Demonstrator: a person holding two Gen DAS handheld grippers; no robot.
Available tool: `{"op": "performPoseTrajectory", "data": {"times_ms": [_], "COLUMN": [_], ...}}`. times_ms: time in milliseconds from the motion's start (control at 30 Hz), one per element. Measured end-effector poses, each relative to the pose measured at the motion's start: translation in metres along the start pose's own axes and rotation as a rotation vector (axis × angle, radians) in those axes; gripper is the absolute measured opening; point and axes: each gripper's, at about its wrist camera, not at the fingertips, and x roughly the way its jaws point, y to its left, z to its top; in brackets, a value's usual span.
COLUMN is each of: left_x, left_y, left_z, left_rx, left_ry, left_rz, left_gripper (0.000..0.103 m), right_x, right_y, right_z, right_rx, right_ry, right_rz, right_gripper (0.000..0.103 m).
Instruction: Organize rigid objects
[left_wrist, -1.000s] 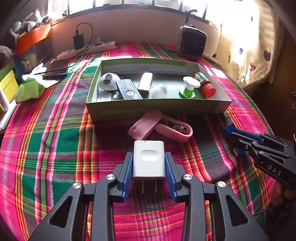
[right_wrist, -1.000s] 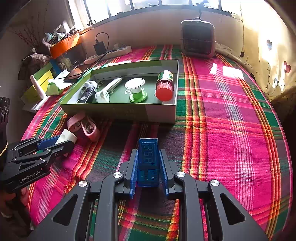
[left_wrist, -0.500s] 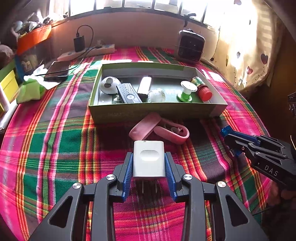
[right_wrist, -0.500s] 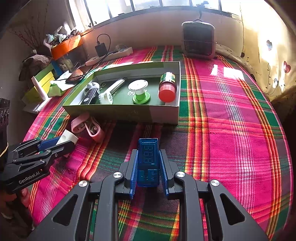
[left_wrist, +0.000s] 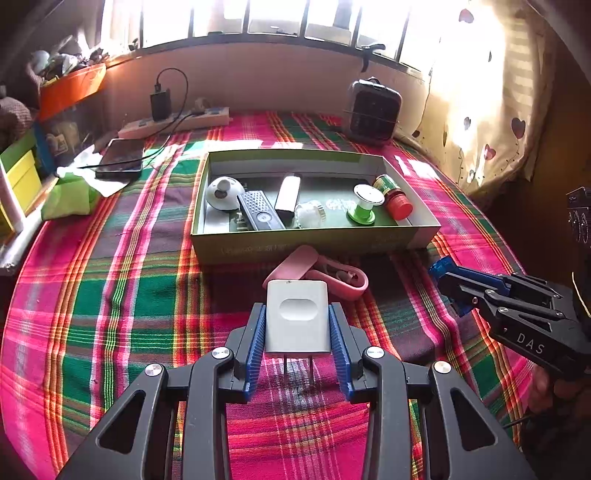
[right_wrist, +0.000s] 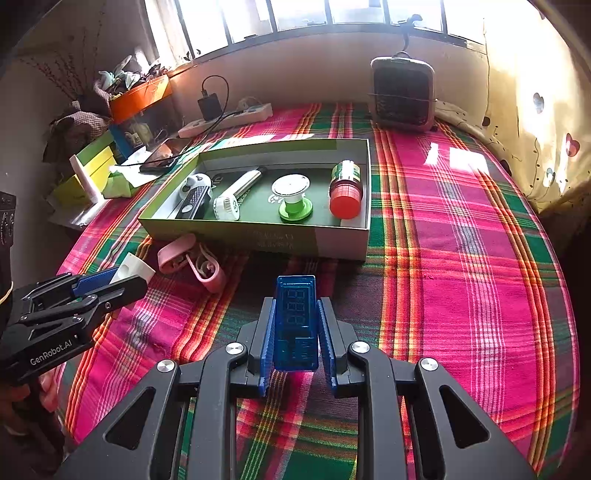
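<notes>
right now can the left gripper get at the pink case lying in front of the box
Probably not yet: the left gripper is shut on the white charger, so its jaws are full. The pink case lies just ahead, uncovered.

The right gripper (right_wrist: 295, 325) clamps a blue translucent meter (right_wrist: 295, 321) with a digit display, above the plaid cloth (right_wrist: 461, 258). Ahead sits the green box (right_wrist: 280, 236) — red-capped bottle (right_wrist: 345, 190), green spool (right_wrist: 293, 197) and white tube (right_wrist: 236, 194) inside. At left, the left gripper (right_wrist: 122, 280) grips a white charger (right_wrist: 133, 267), near a pink case (right_wrist: 192, 258).
</notes>
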Motion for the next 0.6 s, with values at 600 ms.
{"op": "performPoseTrajectory", "data": {"times_ms": [600], "left_x": [-0.019], "left_y": [0.011], "left_z": [0.022], "left_rx": [0.025], "left_ry": [-0.070], "left_rz": [-0.031], "left_gripper": [0.032], "right_x": [-0.010], "right_y": [0.019], "right_z": [0.019], "right_rx": [-0.026], "right_ry": [-0.046], "right_rz": [-0.009], "right_gripper": [0.023]}}
